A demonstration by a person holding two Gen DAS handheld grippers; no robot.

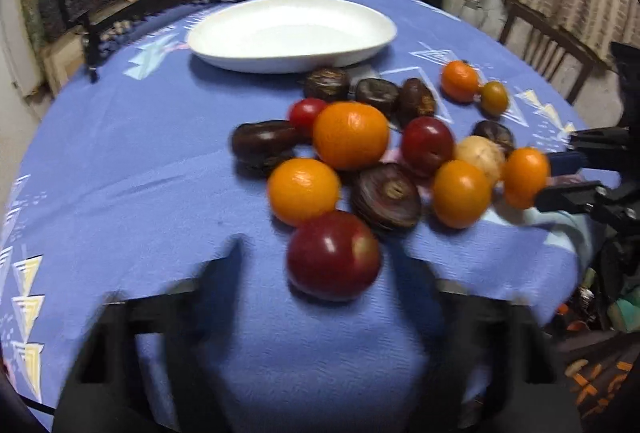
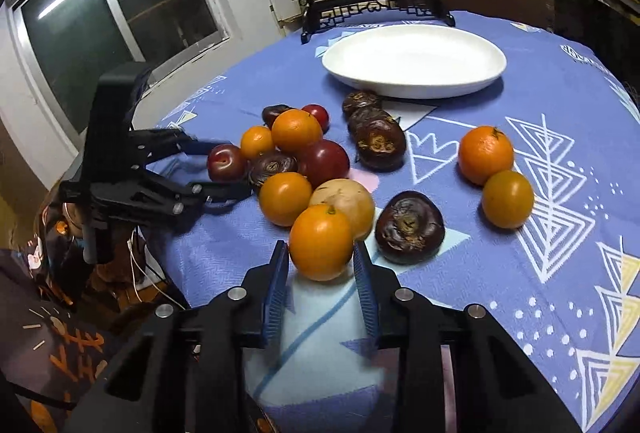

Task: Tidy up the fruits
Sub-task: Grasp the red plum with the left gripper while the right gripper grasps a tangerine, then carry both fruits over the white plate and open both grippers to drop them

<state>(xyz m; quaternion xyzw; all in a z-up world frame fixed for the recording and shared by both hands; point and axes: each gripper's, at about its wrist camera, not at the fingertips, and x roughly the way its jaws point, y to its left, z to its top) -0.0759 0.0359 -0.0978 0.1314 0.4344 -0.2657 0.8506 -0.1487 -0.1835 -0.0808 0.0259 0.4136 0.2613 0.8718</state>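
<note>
Nothing has reached the white plate (image 2: 414, 61) yet, which sits bare toward the upper middle of the right wrist view, so the sorting looks to be at its very start. All the fruit still lies loose on the blue tablecloth (image 2: 520, 313), bunched in the centre of the frame with two strays at the right.

The right gripper (image 2: 321, 253) has its ribbed blue pads on either side of a small orange (image 2: 321, 242) at lower centre, apparently gripping it; I judge this the first pick. The left gripper (image 1: 316, 265) stands wide open, its blurred fingers straddling a red plum (image 1: 333, 255) at lower centre of the left wrist view, not yet touching.

The oranges are round and finely dimpled, the plums smooth and glossy, the dark brown fruits (image 2: 409, 227) squat, wrinkled and matte. One pale tan fruit (image 2: 344, 202) sits just behind the gripped orange. The cloth is soft woven fabric with white triangle prints, the plate a shallow glazed oval
</note>
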